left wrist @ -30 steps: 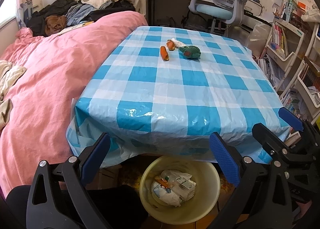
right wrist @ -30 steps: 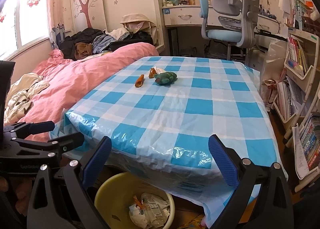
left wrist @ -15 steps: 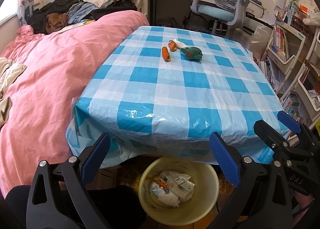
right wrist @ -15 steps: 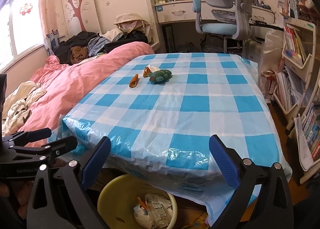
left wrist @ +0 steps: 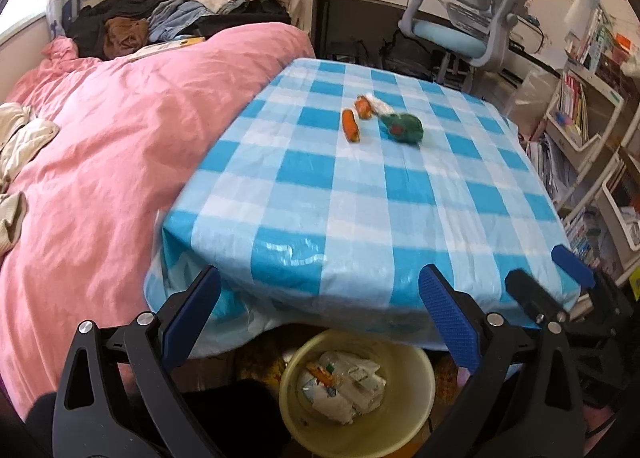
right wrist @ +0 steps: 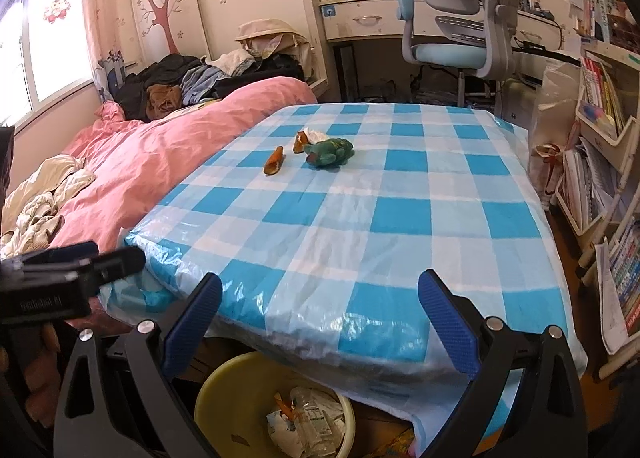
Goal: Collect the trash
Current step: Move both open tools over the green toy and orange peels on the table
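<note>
Three bits of trash on the far half of the checked worktop (left wrist: 360,193): orange wrapper (left wrist: 351,125), smaller orange scrap (left wrist: 363,107) against white paper (left wrist: 378,105), crumpled green wrapper (left wrist: 403,127) just beside. Yellow bin (left wrist: 416,410) below the near edge, holding litter. Left claw (left wrist: 320,318) and right claw (right wrist: 320,318) both spread wide, empty, low before the worktop edge. Pink bed (left wrist: 100,145) alongside.
</note>
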The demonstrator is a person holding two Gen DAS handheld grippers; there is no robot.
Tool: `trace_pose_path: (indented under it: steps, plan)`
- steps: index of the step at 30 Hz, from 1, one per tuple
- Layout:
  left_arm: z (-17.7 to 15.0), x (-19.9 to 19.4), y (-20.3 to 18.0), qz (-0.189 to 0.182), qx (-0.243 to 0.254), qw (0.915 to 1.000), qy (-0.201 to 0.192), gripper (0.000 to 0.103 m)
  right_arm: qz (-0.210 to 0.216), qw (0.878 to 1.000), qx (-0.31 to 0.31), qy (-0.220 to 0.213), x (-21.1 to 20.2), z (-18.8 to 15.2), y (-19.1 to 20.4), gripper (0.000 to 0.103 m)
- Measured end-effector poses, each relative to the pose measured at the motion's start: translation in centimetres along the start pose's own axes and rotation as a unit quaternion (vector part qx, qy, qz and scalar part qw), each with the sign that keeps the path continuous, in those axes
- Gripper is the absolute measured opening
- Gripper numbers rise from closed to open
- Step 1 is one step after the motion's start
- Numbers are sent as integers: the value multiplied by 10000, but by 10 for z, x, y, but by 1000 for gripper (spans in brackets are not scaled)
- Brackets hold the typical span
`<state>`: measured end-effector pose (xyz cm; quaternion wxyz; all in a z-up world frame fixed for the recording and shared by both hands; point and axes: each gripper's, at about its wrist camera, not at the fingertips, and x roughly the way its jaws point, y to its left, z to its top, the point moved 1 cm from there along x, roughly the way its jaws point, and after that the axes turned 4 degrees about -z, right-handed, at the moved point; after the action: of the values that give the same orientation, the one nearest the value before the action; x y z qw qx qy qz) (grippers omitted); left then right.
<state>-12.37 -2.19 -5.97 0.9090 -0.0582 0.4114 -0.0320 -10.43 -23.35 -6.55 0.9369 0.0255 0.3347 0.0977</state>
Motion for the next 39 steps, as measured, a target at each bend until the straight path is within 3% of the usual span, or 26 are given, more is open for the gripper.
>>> trace_pose_path:
  steps: [7, 18, 28, 34, 39]
  plan:
    - [42, 18, 9, 137, -81, 9999, 19, 95, 165, 9997, -83, 143, 23, 24, 1, 94]
    - [103, 77, 5, 5, -141, 9996, 254, 95, 216, 9992, -136, 304, 79, 77, -6, 94]
    - [135, 127, 0, 120, -214, 9988, 429, 95, 100, 9982, -261, 535, 111, 85, -10, 94]
    - [142, 127, 3, 163, -292, 9987, 375, 95, -119, 9943, -417, 973, 137, 84, -17, 94]
    - [144, 123, 9, 248, -415, 9981, 383, 95, 57, 9868, -591, 1504, 163, 87, -19, 96]
